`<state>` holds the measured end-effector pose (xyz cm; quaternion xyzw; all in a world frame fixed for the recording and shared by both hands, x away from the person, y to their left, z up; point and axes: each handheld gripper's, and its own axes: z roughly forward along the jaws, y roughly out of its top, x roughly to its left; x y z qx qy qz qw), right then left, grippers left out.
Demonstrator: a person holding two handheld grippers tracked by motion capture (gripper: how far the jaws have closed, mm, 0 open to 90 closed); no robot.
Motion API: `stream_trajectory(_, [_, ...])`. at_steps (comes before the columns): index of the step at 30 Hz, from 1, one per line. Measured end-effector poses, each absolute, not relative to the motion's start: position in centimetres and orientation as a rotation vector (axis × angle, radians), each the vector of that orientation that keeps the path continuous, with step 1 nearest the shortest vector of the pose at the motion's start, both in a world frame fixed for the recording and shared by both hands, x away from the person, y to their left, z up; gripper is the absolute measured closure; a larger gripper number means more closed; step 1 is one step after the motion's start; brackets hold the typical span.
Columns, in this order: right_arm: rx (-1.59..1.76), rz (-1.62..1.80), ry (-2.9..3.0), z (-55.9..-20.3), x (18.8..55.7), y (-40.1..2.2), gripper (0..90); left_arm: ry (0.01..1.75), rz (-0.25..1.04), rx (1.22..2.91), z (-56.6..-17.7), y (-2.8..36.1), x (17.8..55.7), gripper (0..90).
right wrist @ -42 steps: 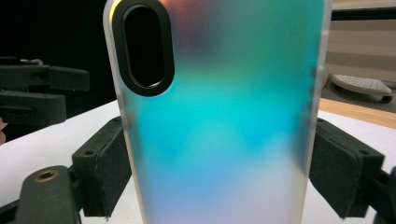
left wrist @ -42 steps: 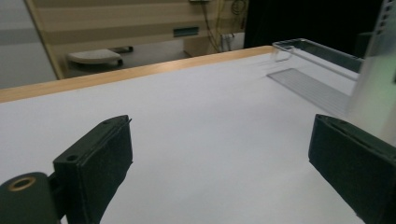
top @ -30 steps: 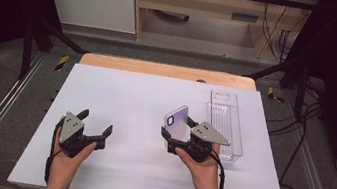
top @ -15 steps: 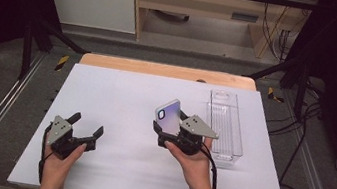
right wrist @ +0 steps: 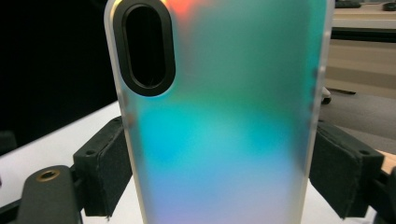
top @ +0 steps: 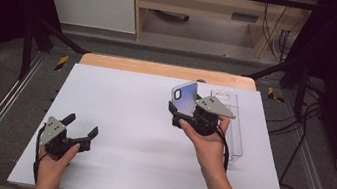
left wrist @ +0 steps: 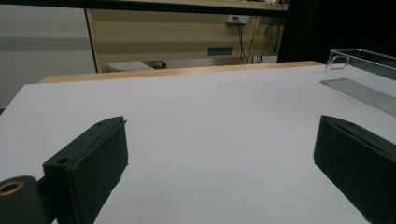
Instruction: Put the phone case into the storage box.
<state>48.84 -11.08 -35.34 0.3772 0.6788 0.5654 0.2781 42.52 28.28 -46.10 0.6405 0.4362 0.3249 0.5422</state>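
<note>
1. While the white table top [top: 143, 116] takes up most of the high view, it lies bare apart from a few things, with a strip of pale wood [top: 167, 70] along its far edge and dark metal rails at both sides. Beyond it stand a wooden cabinet [top: 204, 9] and a grey-white wall panel, with cables hanging at the far right.
2. Along the right side of the table top lies a clear plastic tray [top: 232, 129], long and narrow; its far end sits behind the right gripper in the high view, and its near corner shows at the right edge of the left gripper view [left wrist: 359, 70].
3. Held above the table, the phone case [top: 184, 98] stands upright and slightly tilted. It is frosted and translucent, shading from teal to pale violet, with a black oval camera opening [right wrist: 145, 49] near its top left corner.
4. Clamped on the phone case's two long edges, the right gripper [top: 197, 116] presses a black pad against each side, as the right gripper view shows [right wrist: 219, 172].
5. Near the front left corner of the table, the left gripper [top: 77, 131] sits low over the surface, its jaws wide apart with nothing but white table between them [left wrist: 219, 158].
</note>
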Motion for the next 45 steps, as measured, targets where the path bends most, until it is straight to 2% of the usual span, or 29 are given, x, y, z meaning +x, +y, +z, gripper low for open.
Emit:
stream_trajectory(16, [1.158, 1.468, 1.649, -32.4, 51.0, -18.0, 16.7, 1.015, 0.765, 1.550, -46.2, 27.6, 42.2, 2.1])
stream_trajectory(32, [1.302, 1.403, 1.502, -33.6, 53.8, -22.3, 16.7, 1.000, 0.767, 1.560, -46.5, 27.4, 42.3, 2.1])
stream_trajectory(45, [1.321, 1.411, 1.451, -34.6, 53.7, -24.5, 16.6, 1.012, 0.772, 1.566, -46.7, 27.4, 42.0, 2.1])
